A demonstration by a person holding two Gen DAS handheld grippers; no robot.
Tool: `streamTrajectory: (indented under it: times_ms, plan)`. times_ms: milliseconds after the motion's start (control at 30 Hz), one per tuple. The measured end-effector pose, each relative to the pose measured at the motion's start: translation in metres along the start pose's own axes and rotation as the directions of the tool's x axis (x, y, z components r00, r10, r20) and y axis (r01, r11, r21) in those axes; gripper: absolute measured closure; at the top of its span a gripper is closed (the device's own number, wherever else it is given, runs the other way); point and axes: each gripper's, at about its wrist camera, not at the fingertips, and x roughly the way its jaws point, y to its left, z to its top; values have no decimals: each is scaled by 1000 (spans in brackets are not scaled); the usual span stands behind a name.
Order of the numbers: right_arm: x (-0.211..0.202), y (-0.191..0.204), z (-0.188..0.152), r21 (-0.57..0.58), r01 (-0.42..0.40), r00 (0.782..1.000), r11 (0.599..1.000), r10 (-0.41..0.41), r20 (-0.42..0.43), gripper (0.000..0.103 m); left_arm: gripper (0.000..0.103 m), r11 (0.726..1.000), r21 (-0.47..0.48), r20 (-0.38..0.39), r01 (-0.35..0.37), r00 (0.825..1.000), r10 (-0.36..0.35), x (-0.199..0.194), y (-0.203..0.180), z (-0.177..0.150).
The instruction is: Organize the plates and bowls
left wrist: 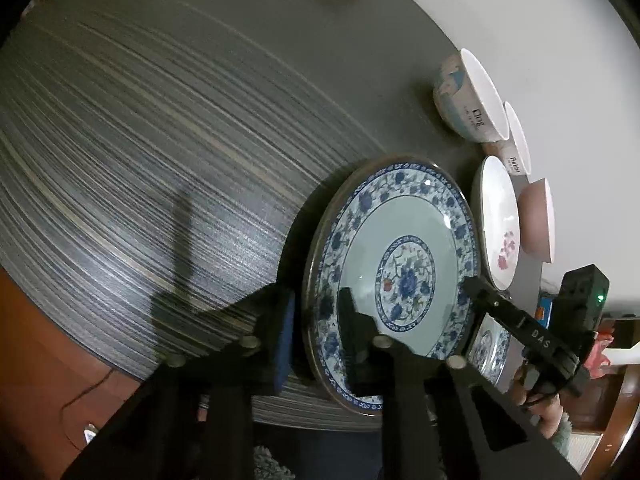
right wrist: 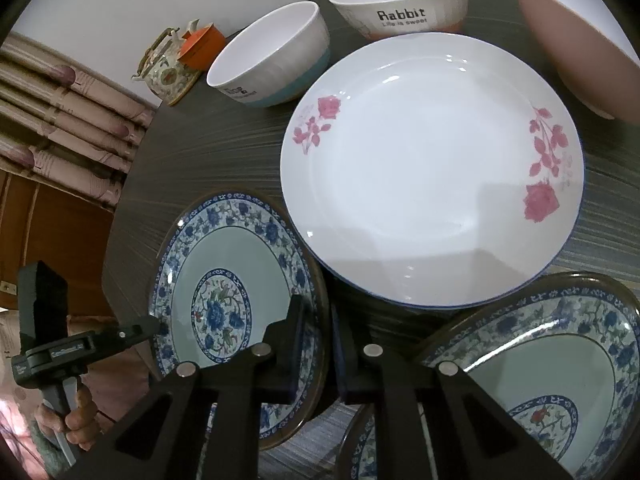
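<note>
Both tools gripped the same blue-patterned plate [left wrist: 394, 276] from opposite sides of its rim. In the left wrist view the left tool [left wrist: 320, 336] had one finger behind the plate's rim and the other across its glazed face, closed tight on the rim at about 7 o'clock of the plate, which stood tilted up off the striped desk [left wrist: 160, 140]. The right tool [left wrist: 520, 324] reached in from 4 o'clock and met the plate's far rim.

In the right wrist view the right tool [right wrist: 320, 344] pinched that plate's [right wrist: 224, 280] rim between its fingers, one finger over the face and the other behind the edge. The left tool [right wrist: 132, 330] came in from 9 o'clock and touched the plate's opposite edge.

At 1 o'clock from the held plate lay a white plate with pink roses [right wrist: 432, 168], flat on the desk. Beyond it, toward 12 o'clock, stood a white and blue bowl [right wrist: 272, 56], a "Rabbit" bowl [right wrist: 400, 4] and a pink bowl [right wrist: 576, 36] in a row. A second blue-patterned plate [right wrist: 560, 360] sat at 4 o'clock, just beside the right tool. A teapot [right wrist: 168, 68] and an orange box [right wrist: 204, 46] stood at the desk's far edge, near 10 o'clock.
</note>
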Motion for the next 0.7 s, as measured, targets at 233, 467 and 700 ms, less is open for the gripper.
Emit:
streamTrajectory:
  times_ms: [233,467,700]
  plan:
    - [-3,9,-10,-14,23,1000,1000,-23,18,90,91,997,57,56,-47,997,44,-7,-8,-1]
    - [-12,35,-29,-32,19,998,999,-17,67,90,91,996,56,118,-66,991,59,-23,-2,5]
    - [-10,50,-42,-29,25,994,999,-21,111,90,91,991,70,159,-115,982,103,-29,1,11]
